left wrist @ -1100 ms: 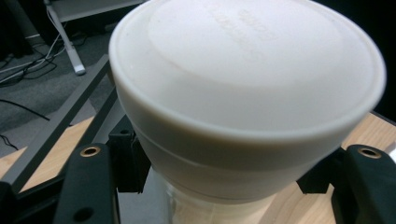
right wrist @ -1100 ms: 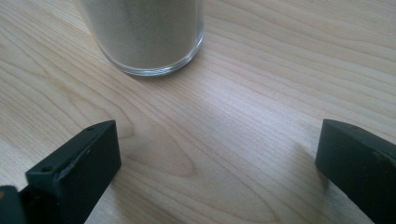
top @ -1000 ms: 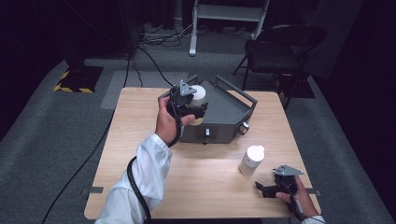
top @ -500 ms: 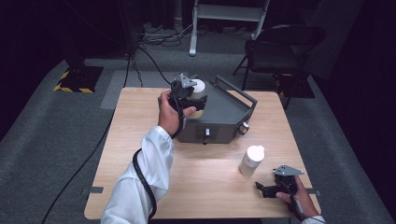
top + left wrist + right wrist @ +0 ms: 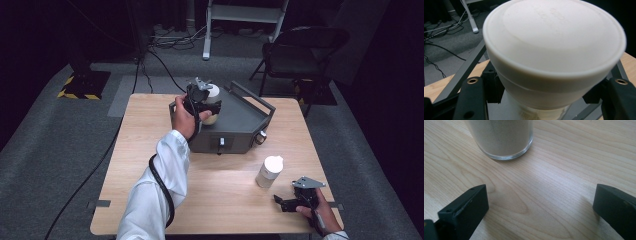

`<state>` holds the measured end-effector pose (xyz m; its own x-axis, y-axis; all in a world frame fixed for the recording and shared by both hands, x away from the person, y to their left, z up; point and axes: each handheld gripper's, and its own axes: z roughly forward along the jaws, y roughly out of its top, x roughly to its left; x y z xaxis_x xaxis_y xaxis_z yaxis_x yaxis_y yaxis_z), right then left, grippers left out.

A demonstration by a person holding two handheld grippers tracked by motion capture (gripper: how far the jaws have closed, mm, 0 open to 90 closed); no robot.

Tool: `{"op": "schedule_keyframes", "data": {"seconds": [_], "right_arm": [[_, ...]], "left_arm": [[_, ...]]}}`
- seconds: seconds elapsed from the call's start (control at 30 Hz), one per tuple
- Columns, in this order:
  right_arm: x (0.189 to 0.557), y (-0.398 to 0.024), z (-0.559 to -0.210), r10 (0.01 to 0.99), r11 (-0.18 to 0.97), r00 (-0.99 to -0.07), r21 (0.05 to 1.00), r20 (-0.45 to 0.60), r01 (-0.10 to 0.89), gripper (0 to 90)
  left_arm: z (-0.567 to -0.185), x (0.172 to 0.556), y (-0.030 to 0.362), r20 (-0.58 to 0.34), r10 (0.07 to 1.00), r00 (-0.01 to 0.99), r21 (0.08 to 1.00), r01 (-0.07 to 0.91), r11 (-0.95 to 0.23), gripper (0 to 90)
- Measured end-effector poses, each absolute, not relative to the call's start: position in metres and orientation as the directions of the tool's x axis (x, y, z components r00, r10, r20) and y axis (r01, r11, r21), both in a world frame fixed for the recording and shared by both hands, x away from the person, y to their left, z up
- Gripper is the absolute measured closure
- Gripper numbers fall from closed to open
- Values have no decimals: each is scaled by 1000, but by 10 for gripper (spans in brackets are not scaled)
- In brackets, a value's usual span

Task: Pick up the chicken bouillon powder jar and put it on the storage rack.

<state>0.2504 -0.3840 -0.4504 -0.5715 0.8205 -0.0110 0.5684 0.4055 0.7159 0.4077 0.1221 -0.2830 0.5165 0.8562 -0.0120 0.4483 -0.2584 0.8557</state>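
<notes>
My left gripper [image 5: 206, 106] is shut on a jar with a white lid [image 5: 213, 92] and holds it over the back left part of a grey metal box [image 5: 240, 120]. In the left gripper view the jar's lid [image 5: 554, 50] looms close, and the two black jaws press on the jar's sides below it. A second white-lidded jar [image 5: 270, 171] stands upright on the wooden table [image 5: 150, 130] at the front right. My right gripper [image 5: 286, 204] rests just in front of it, open, with bare wood between its jaws [image 5: 541, 205]; the glass base of that jar [image 5: 501, 137] lies ahead.
The grey box has a raised bar handle [image 5: 252, 97] along its far side and a knob [image 5: 261, 136] at its front right corner. A black folding chair [image 5: 300, 50] and floor cables [image 5: 165, 65] lie beyond the table.
My left hand has carried the jar a little to the right and farther over the grey box. The right gripper and the standing jar have kept still.
</notes>
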Motion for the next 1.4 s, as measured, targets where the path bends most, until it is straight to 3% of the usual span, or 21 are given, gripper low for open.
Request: {"op": "schedule_keyframes", "data": {"seconds": [1.4], "right_arm": [[251,-385,-450,819,407,-574,716,-11,567,0]], "left_arm": [[-306,407,122,-8,872,489,866,439,-238,328]]}}
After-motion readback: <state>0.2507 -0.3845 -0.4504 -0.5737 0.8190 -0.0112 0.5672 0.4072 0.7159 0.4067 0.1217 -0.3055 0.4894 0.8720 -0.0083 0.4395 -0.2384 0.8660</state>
